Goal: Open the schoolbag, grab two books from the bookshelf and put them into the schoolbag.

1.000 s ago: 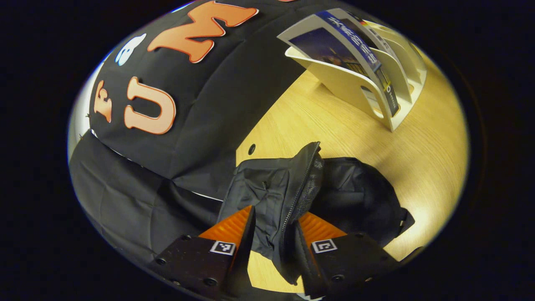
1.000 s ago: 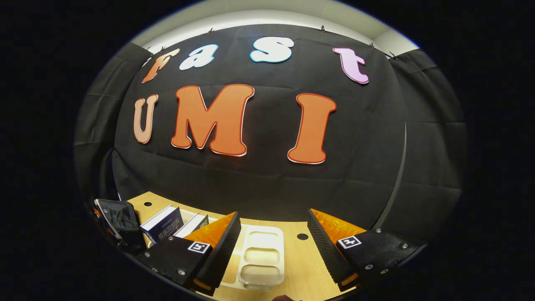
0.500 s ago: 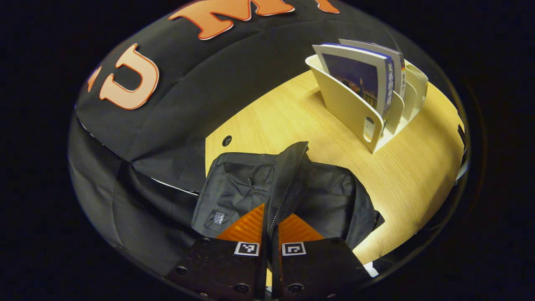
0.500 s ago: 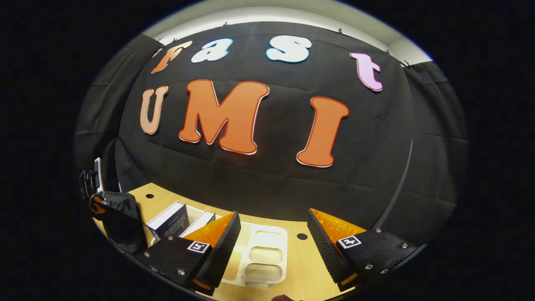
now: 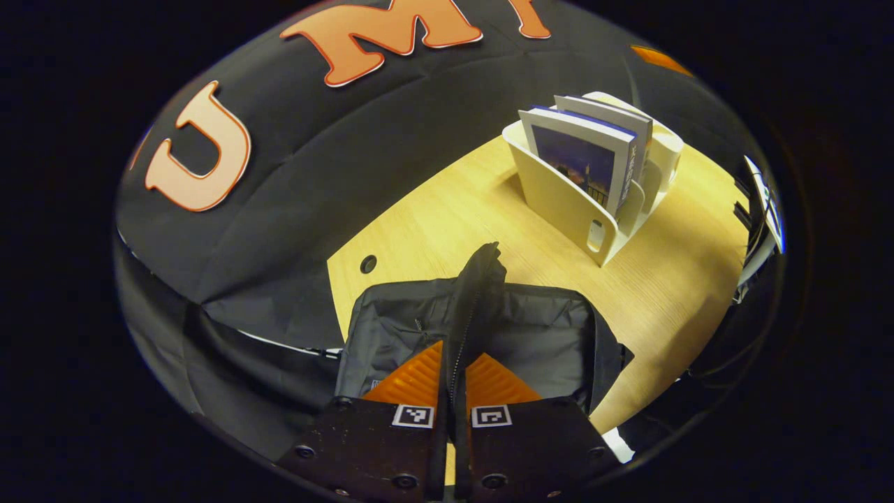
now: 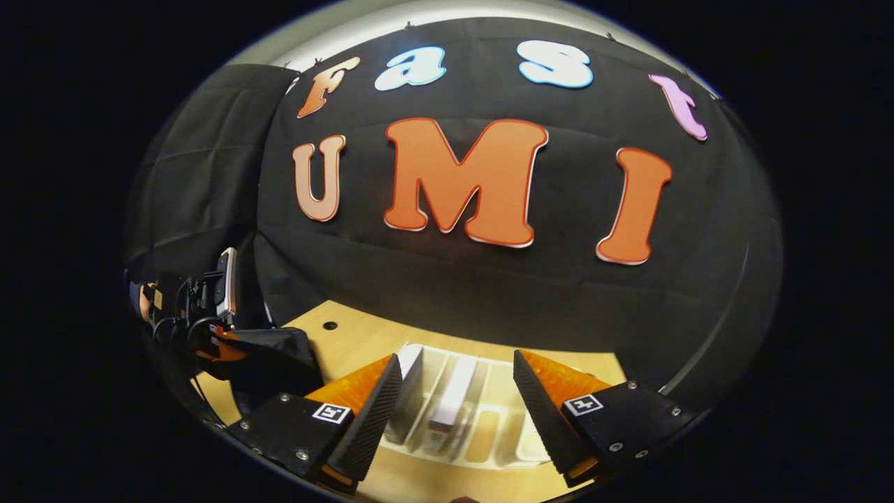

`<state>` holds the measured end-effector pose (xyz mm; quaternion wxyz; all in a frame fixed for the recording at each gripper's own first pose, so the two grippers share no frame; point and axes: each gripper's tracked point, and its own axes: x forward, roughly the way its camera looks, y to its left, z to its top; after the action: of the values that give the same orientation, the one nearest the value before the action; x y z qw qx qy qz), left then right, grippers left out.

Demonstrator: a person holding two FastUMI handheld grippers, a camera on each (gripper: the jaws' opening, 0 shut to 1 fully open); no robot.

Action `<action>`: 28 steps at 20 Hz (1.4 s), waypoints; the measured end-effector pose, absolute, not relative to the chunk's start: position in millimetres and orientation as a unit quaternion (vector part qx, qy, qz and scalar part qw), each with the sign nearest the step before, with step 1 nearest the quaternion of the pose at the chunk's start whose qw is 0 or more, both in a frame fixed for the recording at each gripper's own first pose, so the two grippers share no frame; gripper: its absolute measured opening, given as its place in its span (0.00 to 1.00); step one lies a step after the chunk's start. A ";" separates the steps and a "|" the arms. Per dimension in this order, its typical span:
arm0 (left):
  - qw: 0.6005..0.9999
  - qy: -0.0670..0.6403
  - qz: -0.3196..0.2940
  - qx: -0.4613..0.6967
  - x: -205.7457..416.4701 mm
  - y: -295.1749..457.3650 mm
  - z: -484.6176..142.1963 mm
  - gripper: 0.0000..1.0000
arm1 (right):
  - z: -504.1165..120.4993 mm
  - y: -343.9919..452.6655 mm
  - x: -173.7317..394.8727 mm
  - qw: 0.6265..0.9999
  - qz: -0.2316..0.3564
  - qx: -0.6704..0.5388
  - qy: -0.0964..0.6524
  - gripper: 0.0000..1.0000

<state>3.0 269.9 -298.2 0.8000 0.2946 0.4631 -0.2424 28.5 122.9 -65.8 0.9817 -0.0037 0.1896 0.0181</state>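
Bare table (image 5: 447, 209) lies open at the frame's centre between schoolbag (image 5: 538, 335) and bookshelf (image 5: 566, 202). Lower centre, the right gripper (image 6: 454, 391) stands spread above two books (image 6: 454, 391) with room between.

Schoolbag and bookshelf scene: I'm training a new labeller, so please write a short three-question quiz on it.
1. True or false: the left gripper is shut on the schoolbag flap.
2. How many books stand in the white bookshelf?
3. The right gripper is: A) open above the bookshelf, B) shut on a book, C) inside the schoolbag.

Key: 1 true; 2 two; 3 A.
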 end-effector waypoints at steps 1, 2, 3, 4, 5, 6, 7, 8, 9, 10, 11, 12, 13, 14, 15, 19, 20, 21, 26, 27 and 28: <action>0.795 0.469 -0.253 0.291 4.7 270.8 -294.8 0.06 | -70.9 130.1 32.8 0.977 0.022 0.013 0.213 0.95; 0.794 0.462 -0.261 0.297 12.3 274.6 -289.5 0.06 | -74.6 137.1 37.0 0.972 0.025 0.030 0.231 0.95; 0.791 0.457 -0.271 0.304 20.0 277.7 -287.6 0.06 | -75.1 143.1 40.1 0.970 0.029 0.046 0.237 0.95; 0.787 0.458 -0.278 0.305 22.4 280.1 -285.7 0.06 | -79.5 145.0 40.3 0.967 0.031 0.055 0.247 0.95; 0.783 0.461 -0.286 0.302 22.0 279.4 -286.1 0.06 | -82.0 148.3 41.6 0.963 0.032 0.060 0.262 0.95; 0.778 0.466 -0.294 0.302 22.1 279.4 -286.6 0.06 | -83.9 150.9 44.2 0.959 0.033 0.061 0.275 0.95; 0.770 0.469 -0.306 0.307 22.1 279.8 -288.7 0.06 | -86.6 153.1 48.9 0.955 0.033 0.059 0.290 0.95; 0.767 0.463 -0.314 0.314 26.0 280.8 -287.8 0.06 | -91.4 158.1 53.7 0.949 0.036 0.057 0.308 0.95; 0.762 0.468 -0.317 0.315 28.0 281.6 -288.6 0.06 | -95.2 163.0 59.5 0.943 0.039 0.057 0.324 0.95; 0.760 0.465 -0.321 0.320 31.5 283.0 -286.8 0.06 | -102.7 169.5 63.4 0.935 0.044 0.056 0.346 0.95; 0.759 0.466 -0.321 0.323 35.7 285.5 -286.9 0.06 | -107.4 173.6 69.4 0.928 0.048 0.057 0.364 0.95; 0.758 0.465 -0.322 0.326 37.9 286.7 -285.7 0.06 | -113.0 178.9 73.5 0.920 0.056 0.053 0.384 0.95; 0.755 0.464 -0.324 0.329 37.8 288.5 -285.4 0.06 | -117.4 181.2 78.3 0.913 0.059 0.048 0.400 0.95; 0.754 0.463 -0.327 0.331 37.5 288.5 -285.0 0.06 | -124.7 184.0 82.5 0.906 0.062 0.042 0.416 0.95; 0.752 0.463 -0.330 0.332 37.3 288.4 -284.9 0.06 | -130.8 184.3 85.3 0.898 0.055 0.040 0.434 0.95; 0.752 0.470 -0.338 0.316 34.5 286.8 -288.8 0.06 | -159.5 203.7 99.7 0.869 0.056 0.061 0.489 0.95; 0.752 0.472 -0.339 0.309 34.5 286.6 -290.8 0.06 | -166.8 203.3 103.4 0.862 0.050 0.057 0.502 0.94; 0.752 0.477 -0.340 0.301 34.6 287.0 -293.0 0.06 | -172.7 201.8 107.7 0.857 0.043 0.053 0.511 0.92; 0.757 0.488 -0.340 0.270 37.4 289.5 -289.1 0.06 | -207.7 190.9 115.6 0.825 0.006 0.039 0.564 0.83; 0.757 0.490 -0.341 0.265 36.7 289.2 -287.5 0.06 | -213.1 189.7 115.3 0.819 0.000 0.037 0.573 0.78; 0.757 0.491 -0.341 0.263 35.9 288.0 -286.3 0.06 | -217.3 190.7 118.7 0.817 -0.003 0.038 0.576 0.77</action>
<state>35.9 288.0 -286.3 0.7573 0.2632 0.4910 -0.3408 118.7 190.7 -217.3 0.8167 0.0380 0.5758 -0.0027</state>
